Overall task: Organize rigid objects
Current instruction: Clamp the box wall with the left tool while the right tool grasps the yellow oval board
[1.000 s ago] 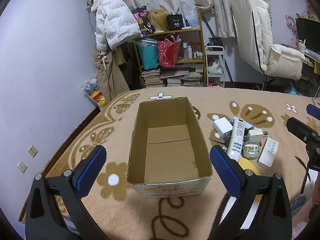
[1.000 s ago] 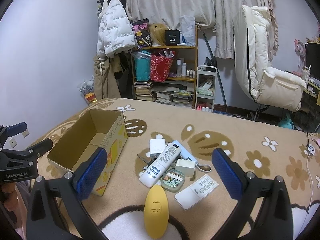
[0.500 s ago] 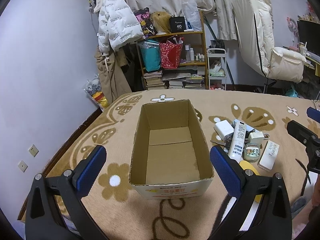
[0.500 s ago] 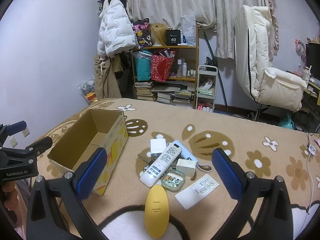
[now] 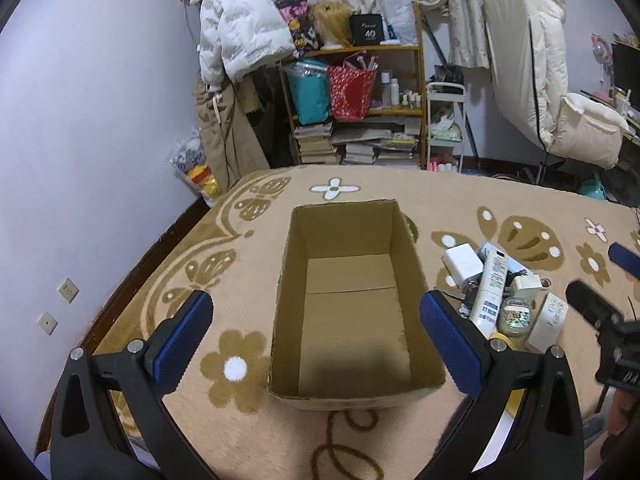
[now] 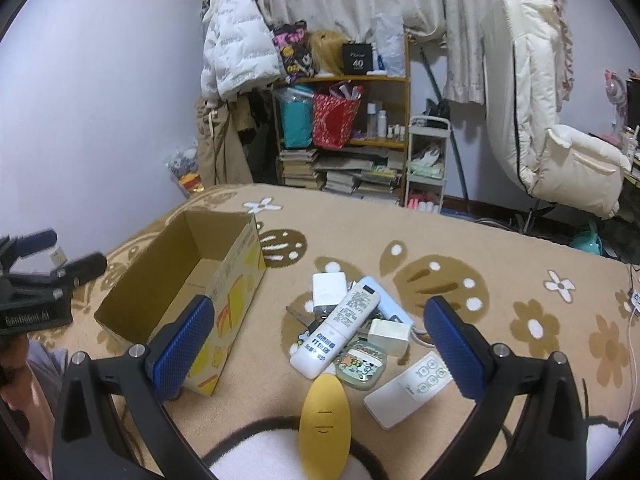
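An empty open cardboard box sits on the patterned rug. Right of it lies a pile: a white remote, a white charger block, a small white adapter, a round decorated tin, a flat white button remote and a yellow oval item. My left gripper hangs open above the box's near end. My right gripper is open over the pile, holding nothing.
The tan flowered rug spreads around the box. Beyond it stand a wooden shelf with bags and books, a white cart, a hanging white jacket and a cream armchair. A white cable lies at the right edge.
The left gripper has drifted slightly forward and up over the box, which now sits a bit lower and larger in its view. The right gripper and the pile look unchanged.
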Tool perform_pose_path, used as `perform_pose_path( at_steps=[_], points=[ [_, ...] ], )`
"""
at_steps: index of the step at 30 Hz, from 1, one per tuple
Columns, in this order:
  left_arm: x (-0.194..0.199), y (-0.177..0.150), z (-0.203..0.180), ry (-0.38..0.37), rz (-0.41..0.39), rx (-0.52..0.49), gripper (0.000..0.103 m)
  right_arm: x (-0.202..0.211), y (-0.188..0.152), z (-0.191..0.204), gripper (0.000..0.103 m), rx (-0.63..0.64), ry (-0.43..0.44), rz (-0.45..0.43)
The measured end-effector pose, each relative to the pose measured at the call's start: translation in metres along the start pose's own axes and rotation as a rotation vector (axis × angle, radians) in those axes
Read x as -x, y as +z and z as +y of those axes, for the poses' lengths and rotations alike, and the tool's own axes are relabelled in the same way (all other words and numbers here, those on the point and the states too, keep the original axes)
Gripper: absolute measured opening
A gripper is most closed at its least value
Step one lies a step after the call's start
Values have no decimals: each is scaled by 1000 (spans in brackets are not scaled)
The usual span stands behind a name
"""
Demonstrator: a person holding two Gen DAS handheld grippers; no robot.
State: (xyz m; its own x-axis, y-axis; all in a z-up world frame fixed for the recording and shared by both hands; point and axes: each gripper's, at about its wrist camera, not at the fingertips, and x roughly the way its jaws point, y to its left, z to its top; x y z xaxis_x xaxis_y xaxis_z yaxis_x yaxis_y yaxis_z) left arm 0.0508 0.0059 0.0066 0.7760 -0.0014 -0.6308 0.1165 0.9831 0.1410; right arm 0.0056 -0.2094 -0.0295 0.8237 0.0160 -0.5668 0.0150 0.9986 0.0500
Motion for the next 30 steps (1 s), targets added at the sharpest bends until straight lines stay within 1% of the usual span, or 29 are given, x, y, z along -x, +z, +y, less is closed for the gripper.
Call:
perform_pose_path(
  at_steps=[3, 5, 9, 13, 16, 19, 23, 26, 27, 30],
  points=[
    [-14, 6, 9, -20, 64, 27, 102, -11, 2, 3, 103, 5, 17, 29],
    [-23, 10, 12, -8, 97, 28, 102, -19, 3, 5, 103, 6, 26, 51],
    [-45, 21, 21, -27, 170, 31, 102, -39, 0, 10, 103, 9, 56, 133],
    [-64, 25, 27, -55, 223, 29, 102, -55, -10, 13, 103, 16, 77, 218],
    [-80, 23, 29, -64, 266, 22, 102, -68, -19, 13, 103, 18, 62, 287],
    [-93, 16, 32, -89, 305, 36, 102, -78, -25, 11, 103, 5, 64, 333],
    [-112, 9, 38, -74, 343, 64, 102, -93, -33, 7, 103, -19, 85, 413],
    [-123, 6, 43, -70, 358, 86, 99, -102, -40, 6, 103, -36, 94, 452],
    [-126, 5, 44, -73, 366, 90, 97, -106, -42, 6, 103, -34, 90, 467],
    [-135, 0, 44, -82, 396, 90, 96, -115, -49, 7, 101, -22, 72, 508]
  ],
)
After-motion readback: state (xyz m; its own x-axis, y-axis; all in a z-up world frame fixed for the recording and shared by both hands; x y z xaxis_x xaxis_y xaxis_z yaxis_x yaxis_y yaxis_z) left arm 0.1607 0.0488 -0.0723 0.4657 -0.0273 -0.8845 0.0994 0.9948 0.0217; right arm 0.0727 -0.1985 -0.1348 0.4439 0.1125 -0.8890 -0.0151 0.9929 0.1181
